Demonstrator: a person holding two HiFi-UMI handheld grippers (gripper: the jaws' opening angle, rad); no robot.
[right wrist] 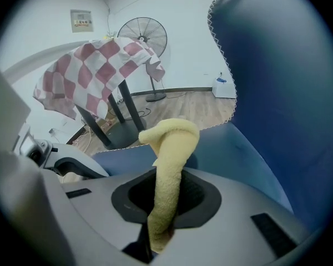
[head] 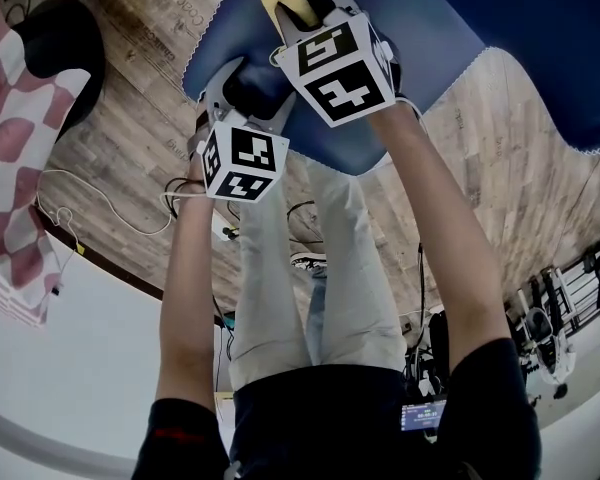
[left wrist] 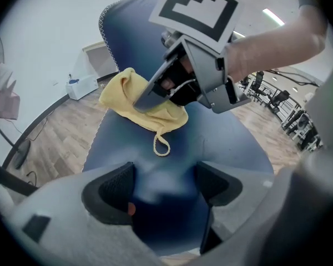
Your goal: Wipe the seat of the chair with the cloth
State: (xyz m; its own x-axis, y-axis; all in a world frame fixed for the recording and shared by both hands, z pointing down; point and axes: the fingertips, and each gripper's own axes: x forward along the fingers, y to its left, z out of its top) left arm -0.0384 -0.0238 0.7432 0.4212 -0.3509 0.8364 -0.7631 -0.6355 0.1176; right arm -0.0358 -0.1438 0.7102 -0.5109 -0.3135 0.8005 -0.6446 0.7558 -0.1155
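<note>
While the yellow cloth (right wrist: 169,165) lies bunched on the blue chair seat (left wrist: 222,143), the right claw (right wrist: 166,195) pinches it.
Its jaws are closed on a fold of the cloth, at the top centre of the head view. The left claw (left wrist: 164,184) hovers just beside, over the seat, jaws wide apart with nothing between them.

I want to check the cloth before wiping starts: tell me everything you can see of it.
The cloth is pale yellow, terry-looking, with a small hanging loop at one edge. It is bunched, pinched between the right gripper's shut jaws, and rests crumpled on the blue chair seat.
</note>
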